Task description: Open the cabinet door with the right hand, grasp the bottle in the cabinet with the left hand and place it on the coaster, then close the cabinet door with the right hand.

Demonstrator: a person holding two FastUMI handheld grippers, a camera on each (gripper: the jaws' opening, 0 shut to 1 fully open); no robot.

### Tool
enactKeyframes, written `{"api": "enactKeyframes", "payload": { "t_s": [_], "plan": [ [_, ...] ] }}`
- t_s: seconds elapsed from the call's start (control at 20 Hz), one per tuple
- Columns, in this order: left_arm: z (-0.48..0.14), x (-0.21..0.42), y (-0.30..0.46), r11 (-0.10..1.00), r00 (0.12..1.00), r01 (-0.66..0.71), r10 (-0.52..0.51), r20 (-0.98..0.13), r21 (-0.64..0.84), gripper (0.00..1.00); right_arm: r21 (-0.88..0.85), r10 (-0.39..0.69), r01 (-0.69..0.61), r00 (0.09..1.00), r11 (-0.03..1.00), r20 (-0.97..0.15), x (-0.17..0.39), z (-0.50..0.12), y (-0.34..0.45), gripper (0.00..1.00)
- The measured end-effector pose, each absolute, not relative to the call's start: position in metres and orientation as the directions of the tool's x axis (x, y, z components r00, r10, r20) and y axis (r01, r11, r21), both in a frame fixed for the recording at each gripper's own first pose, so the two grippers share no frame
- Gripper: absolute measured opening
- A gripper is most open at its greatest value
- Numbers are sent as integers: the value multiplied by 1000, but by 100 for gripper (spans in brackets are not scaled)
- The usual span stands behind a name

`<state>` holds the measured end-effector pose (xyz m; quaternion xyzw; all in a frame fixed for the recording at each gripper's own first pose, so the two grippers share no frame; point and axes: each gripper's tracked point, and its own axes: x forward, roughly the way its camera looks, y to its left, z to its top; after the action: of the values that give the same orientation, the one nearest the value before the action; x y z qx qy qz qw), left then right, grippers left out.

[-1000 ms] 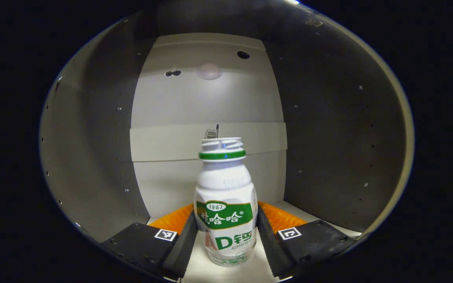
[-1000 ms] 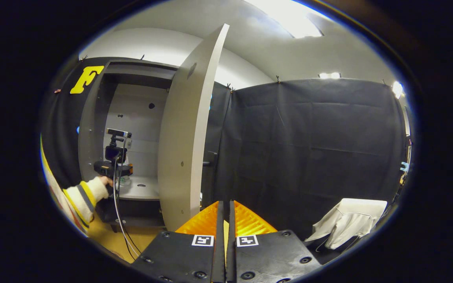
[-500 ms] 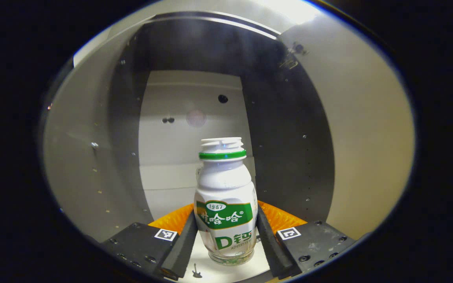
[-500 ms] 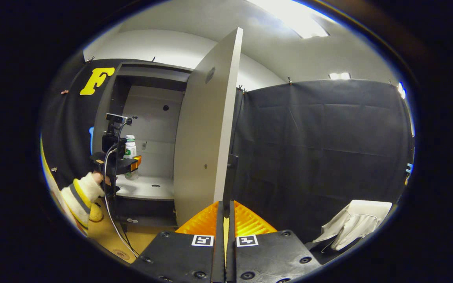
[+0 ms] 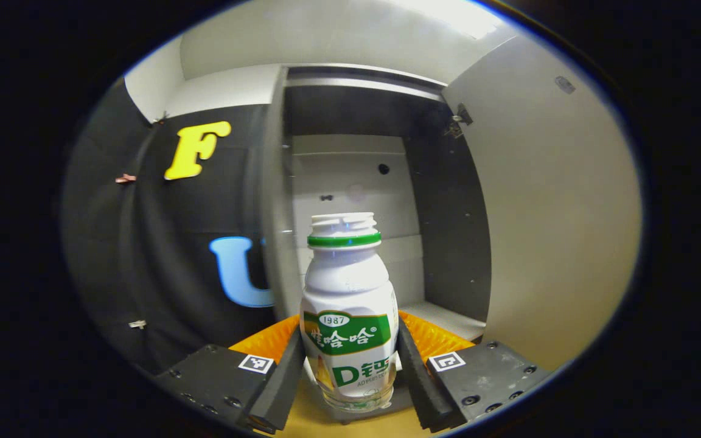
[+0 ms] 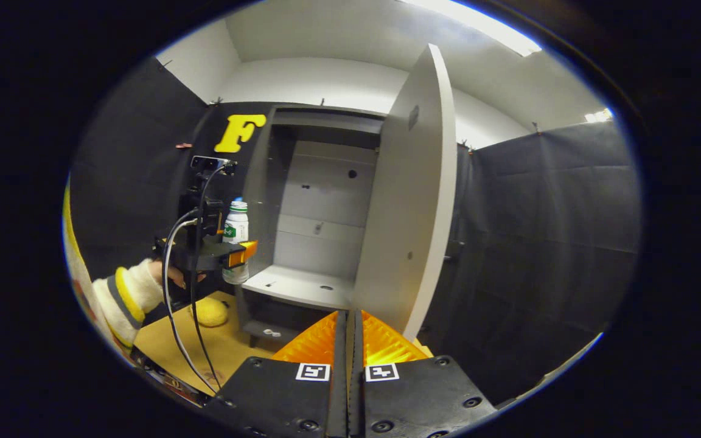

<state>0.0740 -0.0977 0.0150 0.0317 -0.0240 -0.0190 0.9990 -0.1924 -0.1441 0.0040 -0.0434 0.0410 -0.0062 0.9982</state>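
Open cabinet door [image 6: 408, 201], left gripper [image 6: 242, 252] holding bottle [image 6: 236, 234] outside cabinet [image 6: 320, 182]

Printed label with writing and numbers wraps the bottle [image 5: 348, 286]; small square coded markers sit on the left gripper [image 5: 348, 321] fingers [image 5: 277, 380].

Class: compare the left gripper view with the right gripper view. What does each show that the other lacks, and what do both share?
Left gripper view alone: the left tongs from behind, both fingers pressing the bottle.

Right gripper view alone: the right tongs shut on nothing, a sleeved hand holding the left gripper, a yellow object on the floor.

Both: bottle, open cabinet door, cabinet shelf.
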Motion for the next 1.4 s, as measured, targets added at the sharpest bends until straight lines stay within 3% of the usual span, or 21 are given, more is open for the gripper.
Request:
{"api": "enactKeyframes", "payload": {
  "t_s": [0.3,0.55,0.6,0.7,0.8,0.9,1.0,1.25,1.4],
  "plan": [
    [-34,-29,-52,985,985,-166,168,-48,36,78,-67,269,-275,959,959,-94,-188,-15,-107,7],
    [-87,-75,-37,978,971,-208,208,-116,9,78,-51,360,-368,926,929,-116,-167,-39,-76,10],
    [-102,-78,-34,978,969,-210,208,-136,0,78,-40,368,-375,921,926,-126,-160,-49,-67,29],
    [-132,-79,-30,979,968,-204,200,-152,-13,78,-34,358,-366,923,930,-143,-142,-74,-49,39],
    [-164,-72,-32,984,973,-178,174,-153,-15,78,-5,349,-354,925,935,-152,-127,-92,-33,73],
    [-201,-66,-30,985,972,-172,173,-159,16,78,25,334,-335,926,942,-175,-113,-127,-22,76],
    [-238,-60,-33,988,974,-145,152,-170,48,78,17,309,-313,926,950,-216,-100,-164,-14,100],
    [-309,-47,-48,997,981,-82,82,-175,4,78,-9,218,-228,943,974,-252,-82,-214,-13,98],
    [-332,-40,-50,995,985,-86,93,-146,52,78,-66,151,-177,945,982,-289,-72,-242,-20,98]
  ]
}}
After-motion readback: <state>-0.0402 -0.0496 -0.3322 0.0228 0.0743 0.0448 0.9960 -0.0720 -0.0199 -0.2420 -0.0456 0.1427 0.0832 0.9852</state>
